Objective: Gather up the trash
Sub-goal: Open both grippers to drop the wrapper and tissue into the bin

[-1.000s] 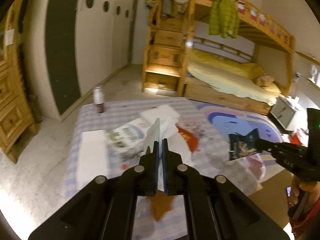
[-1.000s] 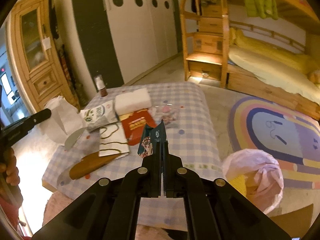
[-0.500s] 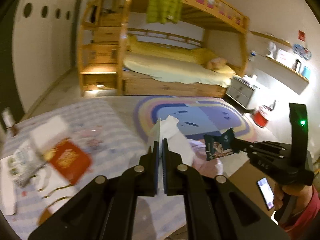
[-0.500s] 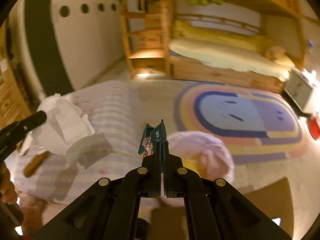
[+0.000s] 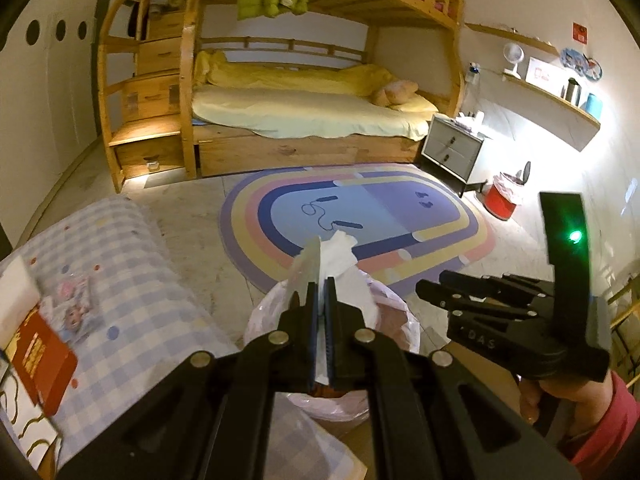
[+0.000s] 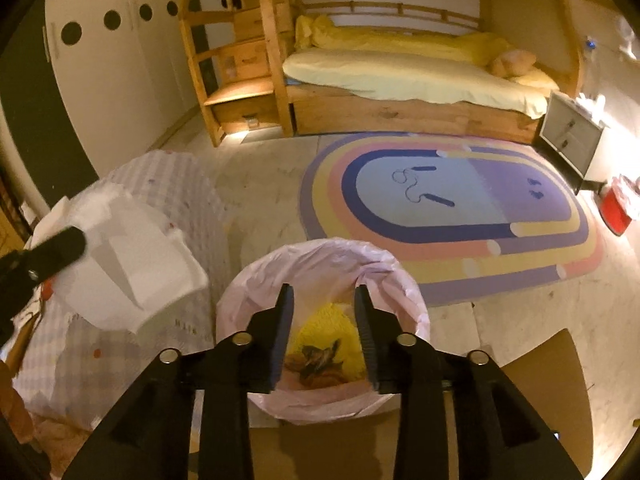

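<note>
Now the right tool (image 6: 323,320) gapes empty above the pink-lined bin (image 6: 394,276), its wrapper dropped; the left tool (image 5: 322,296) beside it pinches white tissue (image 5: 340,256), next to go.

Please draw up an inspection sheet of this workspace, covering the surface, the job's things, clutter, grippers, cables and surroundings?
Surface: checked tablecloth covers the table beside the bin.
Job's things: pink-lined trash bin on the floor, with a yellow item and a dark wrapper inside; white crumpled paper not yet dropped.
Clutter: red packet and a pink printed wrapper on the cloth.
Grippers: left gripper shut on white crumpled paper, above the bin; right gripper open and empty over the bin's mouth.
Cables: a thin cord lies on the rainbow rug.
Surroundings: wooden bunk bed, grey nightstand, small red bin.
</note>
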The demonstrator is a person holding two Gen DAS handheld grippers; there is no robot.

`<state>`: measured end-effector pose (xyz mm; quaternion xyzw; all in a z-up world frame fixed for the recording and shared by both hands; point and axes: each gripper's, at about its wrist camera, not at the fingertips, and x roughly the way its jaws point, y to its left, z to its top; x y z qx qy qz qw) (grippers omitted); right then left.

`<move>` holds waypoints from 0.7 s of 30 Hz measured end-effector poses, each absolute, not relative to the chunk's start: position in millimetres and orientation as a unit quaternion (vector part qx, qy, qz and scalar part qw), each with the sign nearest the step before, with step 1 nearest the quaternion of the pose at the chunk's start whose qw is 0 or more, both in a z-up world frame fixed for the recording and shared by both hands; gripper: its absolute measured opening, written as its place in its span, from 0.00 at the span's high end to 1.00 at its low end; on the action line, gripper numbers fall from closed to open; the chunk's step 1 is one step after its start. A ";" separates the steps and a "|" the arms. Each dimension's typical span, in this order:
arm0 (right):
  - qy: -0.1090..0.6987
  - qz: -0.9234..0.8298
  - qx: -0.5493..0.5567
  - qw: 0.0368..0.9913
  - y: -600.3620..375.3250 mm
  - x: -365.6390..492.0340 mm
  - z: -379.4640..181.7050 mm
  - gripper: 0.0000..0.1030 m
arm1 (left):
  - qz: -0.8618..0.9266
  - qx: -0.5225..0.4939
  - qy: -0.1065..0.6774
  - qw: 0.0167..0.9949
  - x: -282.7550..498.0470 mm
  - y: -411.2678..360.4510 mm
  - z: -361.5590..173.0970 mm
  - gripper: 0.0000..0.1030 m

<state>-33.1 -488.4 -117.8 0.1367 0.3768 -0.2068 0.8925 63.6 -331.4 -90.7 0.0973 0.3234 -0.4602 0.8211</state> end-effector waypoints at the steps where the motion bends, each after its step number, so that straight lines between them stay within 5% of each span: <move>1: 0.374 -0.208 0.139 0.893 -489.5 -35.2 -116.1 0.66 | -0.462 0.100 0.323 0.820 63.0 -336.3 -91.5 0.99; 7: 0.350 -0.224 0.154 0.896 -495.6 -53.1 -98.7 0.66 | -0.474 0.104 0.321 0.813 64.7 -360.9 -91.2 0.91; 9: 0.341 -0.228 0.157 0.898 -497.1 -58.2 -92.7 0.66 | -0.467 0.103 0.321 0.818 65.8 -364.4 -89.3 0.52; 10: 0.337 -0.229 0.158 0.900 -496.2 -61.2 -88.6 0.66 | -0.466 0.097 0.318 0.820 65.9 -363.2 -87.4 0.48; 21: 0.311 -0.192 0.142 0.920 -453.6 -72.3 -56.8 0.66 | -0.415 0.100 0.298 0.854 56.1 -297.0 -65.8 0.48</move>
